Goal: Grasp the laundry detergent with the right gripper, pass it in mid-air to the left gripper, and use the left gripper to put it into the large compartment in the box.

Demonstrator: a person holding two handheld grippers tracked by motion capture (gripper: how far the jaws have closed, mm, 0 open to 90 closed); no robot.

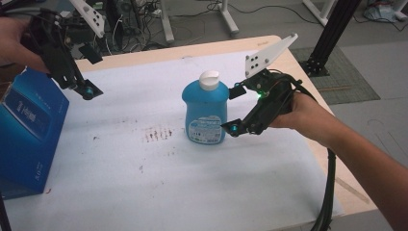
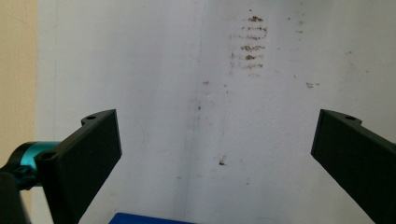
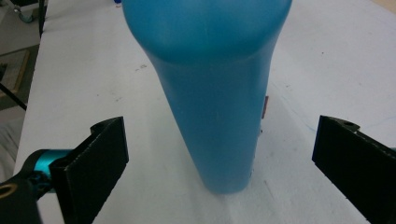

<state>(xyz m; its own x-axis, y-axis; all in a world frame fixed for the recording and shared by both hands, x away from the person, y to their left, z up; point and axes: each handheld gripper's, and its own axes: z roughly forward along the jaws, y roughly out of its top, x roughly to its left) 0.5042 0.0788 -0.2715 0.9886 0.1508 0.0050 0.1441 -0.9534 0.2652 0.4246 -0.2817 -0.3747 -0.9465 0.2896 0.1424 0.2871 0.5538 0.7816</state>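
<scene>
A blue bottle point(image 1: 205, 113) with a white cap stands upright in the middle of the white mat point(image 1: 144, 187). My right gripper point(image 1: 234, 109) is open just to its right, held low by a hand. In the right gripper view the bottle point(image 3: 210, 70) rises between the two black jaws of the right gripper point(image 3: 219, 140), with a gap on each side. My left gripper point(image 1: 91, 72) hangs open at the far left, above the mat and beside a blue box point(image 1: 26, 130). The left gripper point(image 2: 217, 135) holds nothing; bare mat lies below it.
The blue box stands at the left edge of the table, and its top edge point(image 2: 149, 218) shows in the left gripper view. Brown stain marks point(image 1: 158, 134) sit on the mat left of the bottle. Bare wood point(image 1: 346, 187) borders the mat on the right.
</scene>
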